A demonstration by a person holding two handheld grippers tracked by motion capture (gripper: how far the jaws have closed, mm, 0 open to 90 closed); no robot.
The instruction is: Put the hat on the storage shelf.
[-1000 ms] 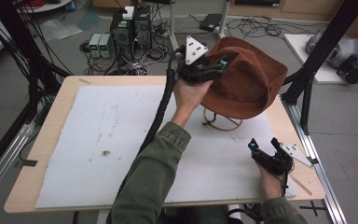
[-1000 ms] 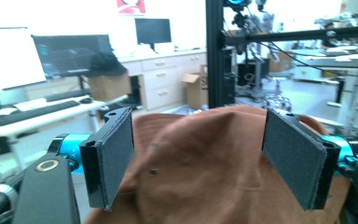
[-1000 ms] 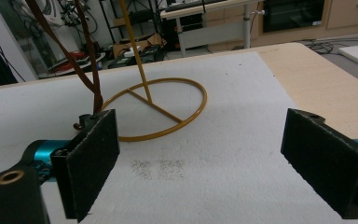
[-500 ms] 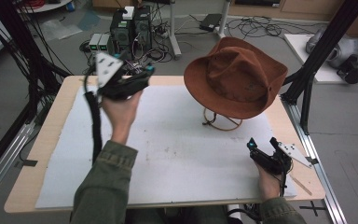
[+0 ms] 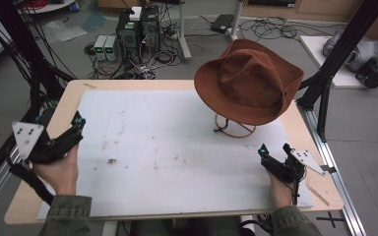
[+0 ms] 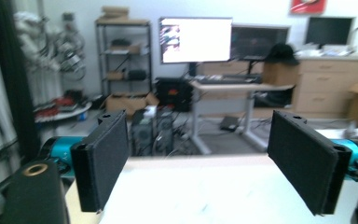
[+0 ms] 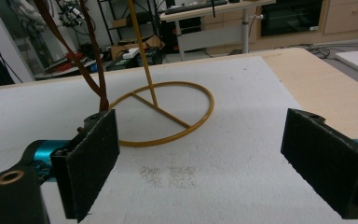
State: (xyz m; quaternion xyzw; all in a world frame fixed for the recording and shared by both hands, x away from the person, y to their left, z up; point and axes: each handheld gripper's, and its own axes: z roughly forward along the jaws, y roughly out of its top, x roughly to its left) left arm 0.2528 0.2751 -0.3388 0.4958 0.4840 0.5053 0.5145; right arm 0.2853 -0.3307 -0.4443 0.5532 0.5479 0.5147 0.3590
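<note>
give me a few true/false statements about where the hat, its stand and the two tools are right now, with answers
1. The brown hat sits on top of a wire stand. True.
2. The left tool is clamped on the hat's brim. False: it is at the table's left edge, jaws open, holding nothing, far from the hat.
3. The right tool has its jaws open over the white mat. True.
4. The stand's ring base lies flat on the mat. True.
5. The hat lies upside down on the mat. False: it is crown up, raised above the mat on the stand.
6. The right tool grips the stand's upright rod. False: the rod stands ahead of its open jaws, untouched.
</note>
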